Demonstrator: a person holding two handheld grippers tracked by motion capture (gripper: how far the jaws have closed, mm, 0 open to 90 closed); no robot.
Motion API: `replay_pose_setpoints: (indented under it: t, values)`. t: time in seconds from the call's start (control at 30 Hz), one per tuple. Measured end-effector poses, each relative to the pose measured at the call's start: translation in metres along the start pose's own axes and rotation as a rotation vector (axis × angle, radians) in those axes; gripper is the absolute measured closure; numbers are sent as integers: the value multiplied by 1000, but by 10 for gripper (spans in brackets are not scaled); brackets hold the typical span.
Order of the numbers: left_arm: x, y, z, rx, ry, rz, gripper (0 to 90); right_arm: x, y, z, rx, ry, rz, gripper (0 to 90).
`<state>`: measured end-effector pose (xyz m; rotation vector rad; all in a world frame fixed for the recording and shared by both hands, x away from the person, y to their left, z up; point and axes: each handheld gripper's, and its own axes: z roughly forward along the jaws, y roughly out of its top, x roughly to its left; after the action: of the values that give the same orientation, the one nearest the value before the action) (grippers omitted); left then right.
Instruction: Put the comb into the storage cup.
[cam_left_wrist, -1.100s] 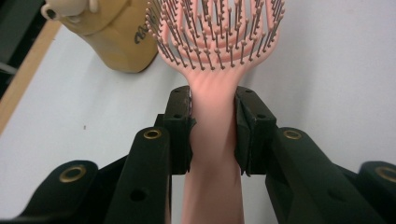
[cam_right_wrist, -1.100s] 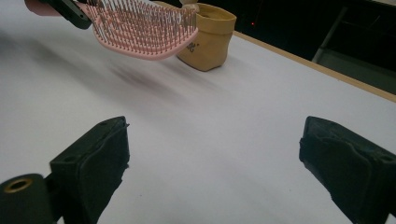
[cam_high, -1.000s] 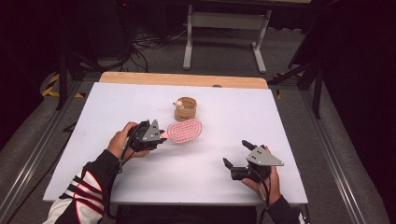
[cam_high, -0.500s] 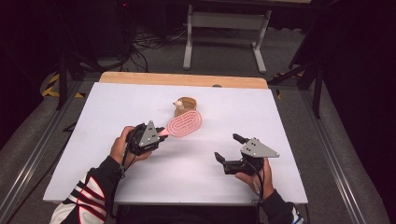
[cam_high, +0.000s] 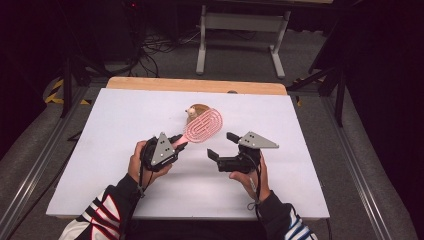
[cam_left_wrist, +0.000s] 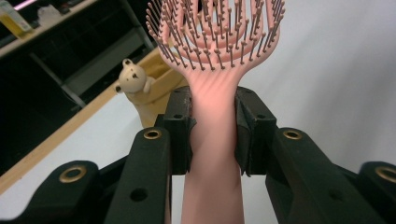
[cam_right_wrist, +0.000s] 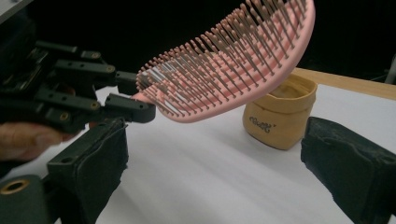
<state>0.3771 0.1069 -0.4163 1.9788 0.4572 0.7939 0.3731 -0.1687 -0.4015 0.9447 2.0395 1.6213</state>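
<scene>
Where the high view looks down: white desk (cam_high: 100, 150); left gripper (cam_high: 176, 143) holding a pink vented hairbrush (cam_high: 202, 126) by the handle, head raised toward a tan pouch (cam_high: 199, 108) with a small bear figure (cam_high: 191, 112); right gripper (cam_high: 220, 148) just beside the brush, jaws apart, empty. Open desk on every side; edges well away.

Left gripper view: jaws clamped on the hairbrush handle, bristles facing the camera, pouch behind.

Right gripper view: jaws wide, brush head above and between them, clear of the desk. Judgement: a handover seems likely; close on the head's rim, not the bristles.
</scene>
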Motion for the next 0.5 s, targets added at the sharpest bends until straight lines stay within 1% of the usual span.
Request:
replay_pose_setpoints:
  t: [0.03,0.07,0.1,0.13,0.17,0.2,0.23,0.27,0.3,0.33,0.37,0.4,0.43,0.5]
  values:
    - [-1,1,0,-3,-13,-5,700,0,2,2,-2,3,20,82]
    - [-3,1,0,-11,-10,-6,699,-1,3,4,-12,18,44,82]
    - [-5,2,0,-14,-1,-1,699,-1,4,5,-19,33,58,82]
    - [-6,3,0,-18,-4,-7,700,-1,5,6,-28,40,67,82]
    - [-7,3,0,-29,-18,-12,699,-1,7,7,-39,47,76,88]
    - [-9,4,0,-34,-19,-11,699,-1,8,8,-43,55,85,95]
    - [-11,4,0,-37,-10,-6,699,-1,9,9,-47,60,92,99]
    - [-11,4,0,-37,-10,-6,699,-1,9,9,-47,60,92,99]
    - [-16,5,0,-56,-15,-13,699,-1,10,11,-61,56,110,119]
    - [-16,5,0,-56,-15,-13,699,-1,10,11,-61,56,110,119]
    - [-21,7,0,-64,-12,-10,699,-2,11,15,-77,61,146,130]
    - [-23,7,1,-65,-15,-1,699,-2,11,16,-82,61,158,150]
    - [-26,7,2,-67,-17,-2,699,-2,11,17,-88,65,169,172]
    - [-30,7,4,-65,-26,2,699,0,11,16,-123,49,180,236]
